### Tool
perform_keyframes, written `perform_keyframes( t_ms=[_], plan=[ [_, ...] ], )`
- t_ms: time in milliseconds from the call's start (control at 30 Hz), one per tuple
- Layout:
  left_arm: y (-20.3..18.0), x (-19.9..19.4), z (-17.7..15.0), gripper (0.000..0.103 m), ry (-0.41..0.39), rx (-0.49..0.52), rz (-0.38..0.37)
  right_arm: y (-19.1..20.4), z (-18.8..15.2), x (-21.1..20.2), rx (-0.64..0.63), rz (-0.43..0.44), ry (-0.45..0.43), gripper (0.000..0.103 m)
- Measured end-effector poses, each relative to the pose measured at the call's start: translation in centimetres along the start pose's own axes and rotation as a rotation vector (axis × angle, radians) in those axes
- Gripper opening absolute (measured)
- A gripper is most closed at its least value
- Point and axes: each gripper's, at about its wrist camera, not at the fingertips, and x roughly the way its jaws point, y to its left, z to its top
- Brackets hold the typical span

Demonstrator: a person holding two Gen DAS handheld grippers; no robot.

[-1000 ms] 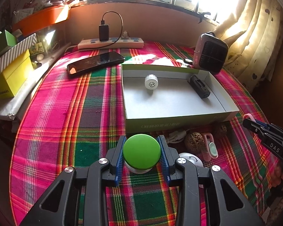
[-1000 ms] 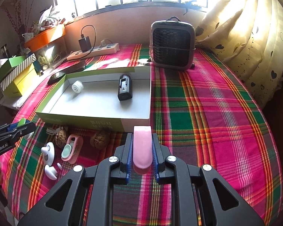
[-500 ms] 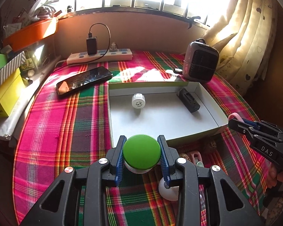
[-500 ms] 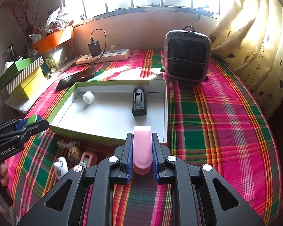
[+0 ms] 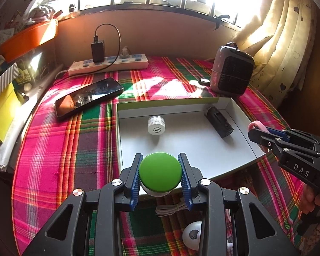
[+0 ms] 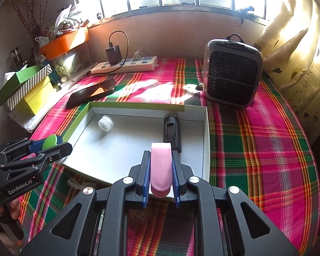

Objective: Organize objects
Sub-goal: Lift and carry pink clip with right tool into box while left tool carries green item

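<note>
Now that both grippers have moved over the tray (image 5: pixel 243 115), left gripper (image 5: pixel 160 176) clamps a green knob (image 5: pixel 160 171), right gripper (image 6: pixel 161 170) a pink case (image 6: pixel 161 166), ready to drop

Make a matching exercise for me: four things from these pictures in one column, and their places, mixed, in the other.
Things:
1. green ball
2. pink piece
3. black block
4. phone

Places:
A. on the cloth, left of the box
B. lying inside the box
C. in the right gripper
D. in the left gripper

Pairs: 1-D, 2-C, 3-B, 4-A
</note>
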Motion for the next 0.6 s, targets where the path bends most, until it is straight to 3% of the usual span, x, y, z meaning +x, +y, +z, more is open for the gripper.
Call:
perform_keyframes(
  t_ms=[600],
  plan=[
    [0.5,4.3,2.4,0.031,0.045,0.000,0.006,0.7,3.7,6.1,-0.003,0.052,0.085,0.019]
  ],
)
